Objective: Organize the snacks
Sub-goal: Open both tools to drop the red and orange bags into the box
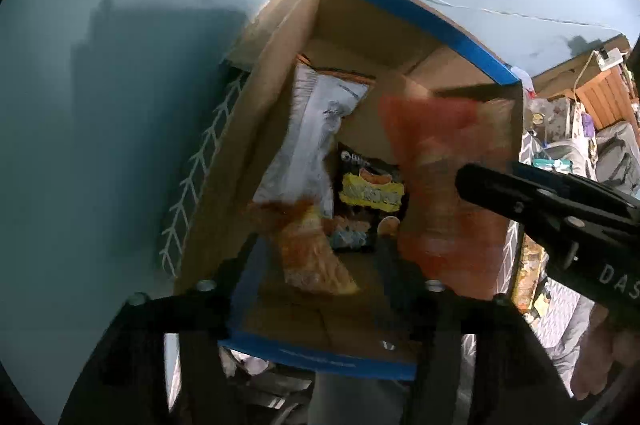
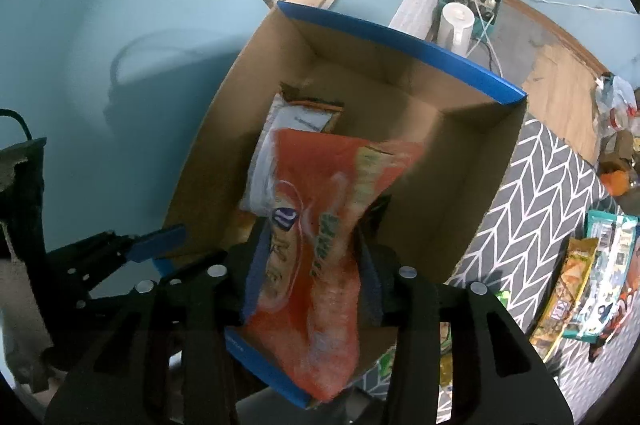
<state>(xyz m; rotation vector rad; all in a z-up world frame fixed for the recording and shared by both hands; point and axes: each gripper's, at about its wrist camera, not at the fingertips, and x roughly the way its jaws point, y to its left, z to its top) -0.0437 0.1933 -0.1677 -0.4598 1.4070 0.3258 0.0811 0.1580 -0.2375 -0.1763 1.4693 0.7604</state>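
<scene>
A cardboard box with a blue rim (image 1: 420, 21) (image 2: 400, 37) stands open below both grippers. In it lie a white bag (image 1: 316, 129) (image 2: 296, 121) and a black snack bag (image 1: 368, 185). My left gripper (image 1: 312, 261) points straight down over the box, open. A blurred orange-yellow snack bag (image 1: 316, 261) hangs loose between its spread fingers. My right gripper (image 2: 314, 265) holds its fingers on either side of an orange-red bag (image 2: 320, 177) (image 1: 440, 185). That bag is smeared with blur while the fingers are sharp. It reaches down into the box.
The box sits on a grey chevron rug (image 2: 532, 193). Several snack bars (image 2: 576, 285) lie on the rug at the right. A white container (image 2: 458, 25) and cables stand behind the box. A pale blue wall (image 2: 100, 25) closes the left side.
</scene>
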